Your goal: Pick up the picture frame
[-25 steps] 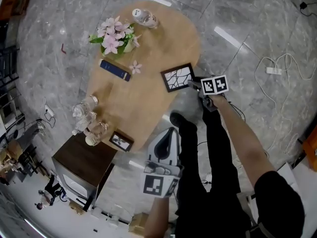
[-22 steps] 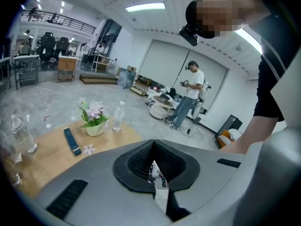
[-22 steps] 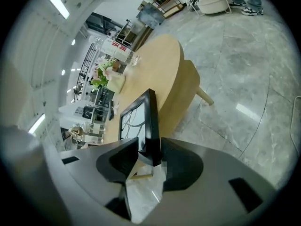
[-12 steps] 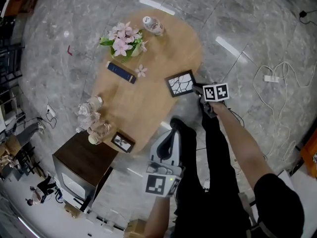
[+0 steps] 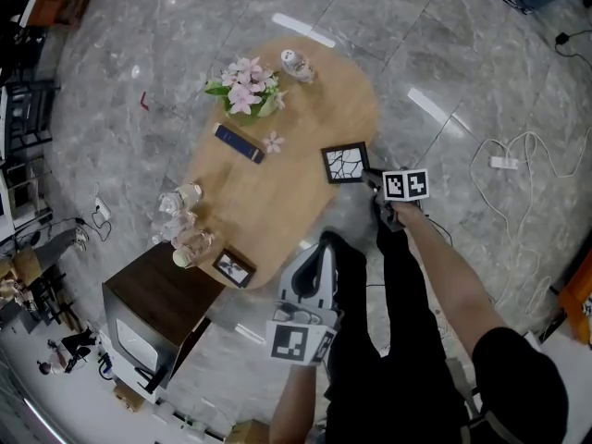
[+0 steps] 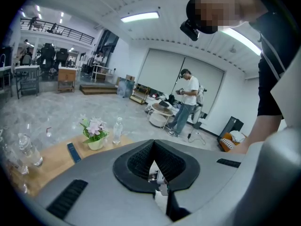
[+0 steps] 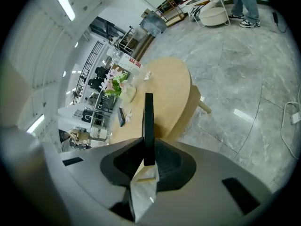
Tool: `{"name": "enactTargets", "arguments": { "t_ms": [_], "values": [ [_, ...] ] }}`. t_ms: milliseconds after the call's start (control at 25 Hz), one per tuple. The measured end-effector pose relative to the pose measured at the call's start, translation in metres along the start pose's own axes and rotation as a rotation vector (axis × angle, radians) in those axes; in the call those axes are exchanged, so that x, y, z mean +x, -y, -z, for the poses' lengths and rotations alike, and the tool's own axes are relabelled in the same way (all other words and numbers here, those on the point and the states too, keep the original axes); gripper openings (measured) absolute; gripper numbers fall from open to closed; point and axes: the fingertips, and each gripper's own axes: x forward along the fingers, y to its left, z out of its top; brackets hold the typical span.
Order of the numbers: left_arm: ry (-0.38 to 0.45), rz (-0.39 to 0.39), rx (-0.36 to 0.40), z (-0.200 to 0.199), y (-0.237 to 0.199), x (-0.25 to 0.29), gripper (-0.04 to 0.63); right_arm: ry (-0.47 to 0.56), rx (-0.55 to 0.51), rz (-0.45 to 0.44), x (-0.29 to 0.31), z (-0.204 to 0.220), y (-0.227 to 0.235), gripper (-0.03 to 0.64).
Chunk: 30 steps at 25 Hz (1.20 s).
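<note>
1. While our right gripper (image 5: 370,176) reaches over the right edge of the oval light-wood table (image 5: 277,202), we see its jaws pinching the square black picture frame (image 5: 345,163), which shows a white, crack-patterned picture. The jaws have just been closing, and the frame stands between them.
2. From the right gripper view we find that frame (image 7: 148,126) edge-on and upright. Its lower edge is clamped in the dark pads of the right gripper (image 7: 146,147), with the table (image 7: 164,102) beyond it.
3. We hold the frame over the table's right edge, on the side nearest us.
4. Our left gripper (image 5: 319,248) hangs off the table, just past its near edge. In its own view the left gripper (image 6: 151,145) has its jaws pressed together at the tips, with nothing gripped.
5. At the table's far end we see a pot of pink flowers (image 5: 245,86) and a clear plastic bottle (image 5: 296,63). A dark blue flat bar (image 5: 239,143) and a loose pink blossom (image 5: 273,142) lie nearer the table's middle.
6. Along the table's left edge we see clear glass jars (image 5: 180,220), with a small dark-framed photo (image 5: 231,268) at its near end.
7. A dark wooden cabinet (image 5: 162,299) stands just beside the table's near-left end.
</note>
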Motion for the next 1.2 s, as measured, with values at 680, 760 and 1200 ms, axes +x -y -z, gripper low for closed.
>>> {"name": "enactTargets", "arguments": {
  "t_ms": [680, 760, 1200],
  "values": [
    [0.11, -0.03, 0.067, -0.067, 0.048, -0.041, 0.012, 0.207, 0.218, -0.212, -0.102, -0.05, -0.076, 0.072],
    [0.13, -0.04, 0.076, -0.078, 0.054, -0.049, 0.013, 0.238, 0.244, -0.25, -0.117, -0.058, -0.092, 0.072],
    [0.218, -0.108, 0.111, -0.131, 0.075, -0.089, 0.012, 0.362, 0.24, -0.446, -0.216, -0.113, -0.205, 0.072]
  ]
}}
